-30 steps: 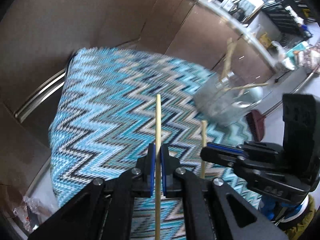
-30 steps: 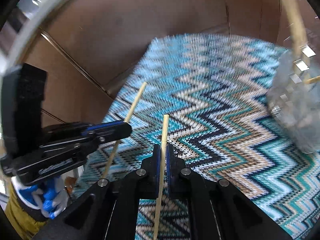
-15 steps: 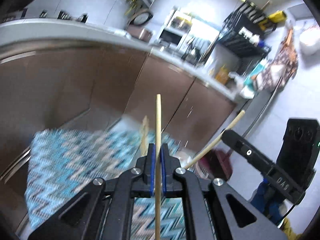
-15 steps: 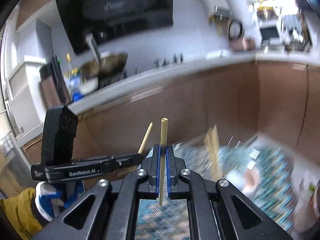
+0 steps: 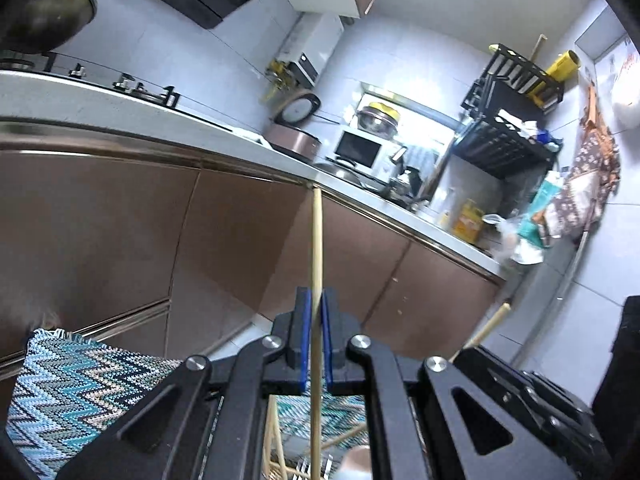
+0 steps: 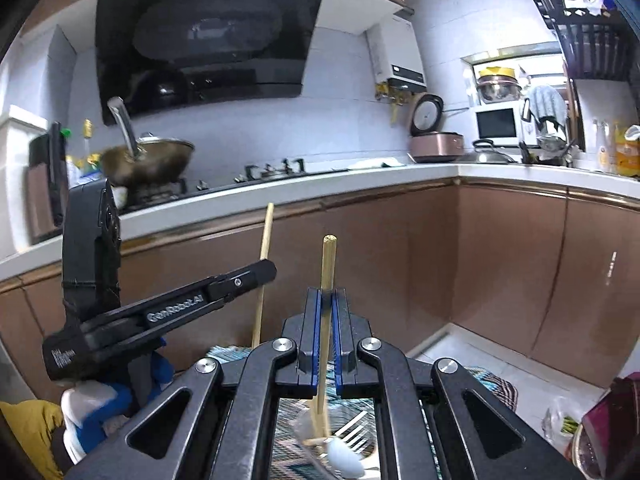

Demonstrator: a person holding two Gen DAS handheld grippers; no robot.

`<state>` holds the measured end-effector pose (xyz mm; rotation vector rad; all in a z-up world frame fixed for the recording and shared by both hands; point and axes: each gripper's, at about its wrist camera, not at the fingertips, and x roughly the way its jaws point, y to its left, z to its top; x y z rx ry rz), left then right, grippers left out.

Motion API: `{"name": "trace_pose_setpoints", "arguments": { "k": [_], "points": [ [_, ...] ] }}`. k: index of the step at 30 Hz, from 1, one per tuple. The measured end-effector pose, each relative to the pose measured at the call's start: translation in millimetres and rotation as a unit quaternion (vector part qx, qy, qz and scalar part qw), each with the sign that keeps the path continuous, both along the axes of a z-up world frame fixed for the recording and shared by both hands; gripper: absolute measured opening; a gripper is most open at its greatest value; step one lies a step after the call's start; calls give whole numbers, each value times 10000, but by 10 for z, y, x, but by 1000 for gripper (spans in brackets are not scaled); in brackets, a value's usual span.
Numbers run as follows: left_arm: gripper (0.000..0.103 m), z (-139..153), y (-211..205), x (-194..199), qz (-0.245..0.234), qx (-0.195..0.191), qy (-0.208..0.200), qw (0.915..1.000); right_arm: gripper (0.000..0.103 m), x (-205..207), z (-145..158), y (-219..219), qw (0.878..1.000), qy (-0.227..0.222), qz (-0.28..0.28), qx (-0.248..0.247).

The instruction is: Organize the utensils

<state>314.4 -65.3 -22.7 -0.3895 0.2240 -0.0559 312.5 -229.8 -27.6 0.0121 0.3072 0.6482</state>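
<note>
Kitchen counter (image 6: 400, 172) and brown cabinet doors (image 5: 120, 232) now fill both views, where a second ago the zigzag rug (image 5: 72, 384) took up nearly everything; both claws have swung up from looking down at the floor to looking almost level.

Left gripper (image 5: 315, 340) is clamped tight on a wooden chopstick (image 5: 316, 248), blue pads pinching it about midway, the stick running straight up past the counter edge, just as it was gripped a second ago. From the right wrist view that same chopstick (image 6: 264, 260) stands upright in the left gripper (image 6: 256, 276), off to the left.

Right gripper (image 6: 327, 336) is pinched shut on its own chopstick (image 6: 329, 264), blunt end up. That stick's lower end drops toward a clear cup (image 6: 320, 440) on the rug, seen between the claw's arms. Inside the cup: a fork (image 6: 356, 438), a pale spoon (image 6: 344, 460) and another wooden stick. Earlier that cup sat off to the right on the rug; now it lies right below the claw.

A wok (image 6: 148, 160) sits on the stove, a microwave (image 6: 498, 126) at the far end.
</note>
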Motion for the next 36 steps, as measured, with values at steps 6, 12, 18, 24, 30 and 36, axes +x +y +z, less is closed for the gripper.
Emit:
{"name": "trace_pose_setpoints", "arguments": {
  "k": [6, 12, 18, 24, 30, 36],
  "points": [
    [5, -350, -105, 72, 467, 162, -100, 9987, 5, 63, -241, 121, 9991, -12, -96, -407],
    [8, -510, -12, 7, 565, 126, -51, 9983, 5, 46, -427, 129, 9981, 114, -199, -570],
    [29, -368, 26, -225, 530, 168, -105, 9984, 27, -29, -380, 60, 9985, 166, -238, -465],
    [50, -20, -41, -654, 611, 558, -18, 9966, 38, -359, -149, -49, 9989, -15, -337, -332],
    [69, 372, -220, -1211, 866, 1286, 287, 9875, 61, -880, 174, -146, 9975, -296, -569, -307],
    [78, 604, -385, -1899, 1288, 1991, 452, 9704, 84, -1454, 421, -233, 9939, -632, -844, -335]
  ]
}}
